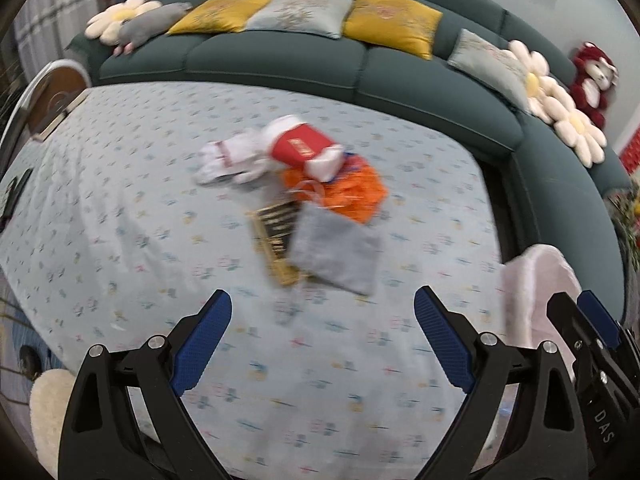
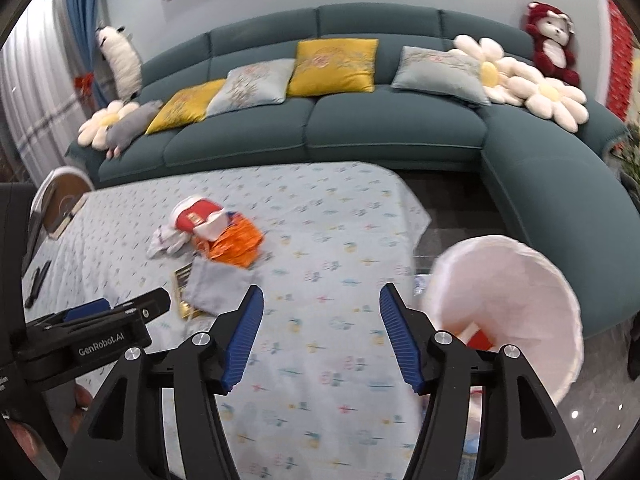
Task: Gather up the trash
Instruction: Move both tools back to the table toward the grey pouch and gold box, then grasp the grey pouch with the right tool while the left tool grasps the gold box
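Observation:
A pile of trash lies mid-table on the flowered cloth (image 1: 120,240): a red-and-white packet (image 1: 304,148), a crumpled white wrapper (image 1: 228,162), an orange wrapper (image 1: 348,194), a grey pouch (image 1: 334,252) and a black-and-gold packet (image 1: 276,232). My left gripper (image 1: 323,300) hovers open just short of the pouch, with nothing between its fingers. In the right wrist view the same pile shows: packet (image 2: 196,216), orange wrapper (image 2: 236,244), pouch (image 2: 218,284). My right gripper (image 2: 321,294) is open and empty over bare cloth to the pile's right. The white-lined bin (image 2: 520,280) stands at the table's right side.
A teal corner sofa (image 2: 360,128) with cushions and plush toys runs behind and to the right of the table. A round wooden tray (image 2: 64,200) and a black remote (image 2: 38,280) sit at the table's left end. A red item (image 2: 478,338) lies inside the bin.

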Available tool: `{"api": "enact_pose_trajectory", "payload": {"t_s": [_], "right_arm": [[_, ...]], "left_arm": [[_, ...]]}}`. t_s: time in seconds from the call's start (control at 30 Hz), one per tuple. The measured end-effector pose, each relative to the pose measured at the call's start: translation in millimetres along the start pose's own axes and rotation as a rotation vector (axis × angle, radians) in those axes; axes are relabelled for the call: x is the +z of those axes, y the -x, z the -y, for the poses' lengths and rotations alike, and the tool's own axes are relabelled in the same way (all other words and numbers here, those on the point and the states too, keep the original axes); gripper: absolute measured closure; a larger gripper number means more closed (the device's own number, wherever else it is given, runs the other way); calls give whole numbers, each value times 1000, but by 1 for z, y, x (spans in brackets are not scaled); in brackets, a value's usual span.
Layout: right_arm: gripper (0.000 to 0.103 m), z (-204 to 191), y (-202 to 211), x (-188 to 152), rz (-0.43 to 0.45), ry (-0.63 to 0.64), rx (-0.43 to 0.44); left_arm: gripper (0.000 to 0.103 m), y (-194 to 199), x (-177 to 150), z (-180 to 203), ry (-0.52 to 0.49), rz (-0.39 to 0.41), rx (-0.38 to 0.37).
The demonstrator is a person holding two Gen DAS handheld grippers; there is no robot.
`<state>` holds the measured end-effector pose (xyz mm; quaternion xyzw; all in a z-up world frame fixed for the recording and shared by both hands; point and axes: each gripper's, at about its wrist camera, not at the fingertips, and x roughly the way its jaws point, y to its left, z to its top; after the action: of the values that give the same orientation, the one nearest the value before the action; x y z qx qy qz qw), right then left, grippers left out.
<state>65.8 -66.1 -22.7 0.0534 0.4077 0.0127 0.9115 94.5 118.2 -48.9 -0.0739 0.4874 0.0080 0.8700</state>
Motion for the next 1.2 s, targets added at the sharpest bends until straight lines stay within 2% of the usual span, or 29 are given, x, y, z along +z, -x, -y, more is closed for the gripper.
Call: {"api": "enact_pose_trajectory", "payload": {"t_s": [0.4,0.7,1.07,1.2], "right_arm": [[44,-88,-71,-1,-114,74,79],[44,-132,-129,-2,-193,117,100],[45,-146,-180,-6,-267,120,98],[59,-141,-187,-10,-287,108,97]], "left_arm": [[15,-31,12,-81,48,-43,95],[15,-61,21,-125,103,-74,147],[15,-88,30,-134,103,-108,142],[15,-93,32,-128,81,-111,131]]}}
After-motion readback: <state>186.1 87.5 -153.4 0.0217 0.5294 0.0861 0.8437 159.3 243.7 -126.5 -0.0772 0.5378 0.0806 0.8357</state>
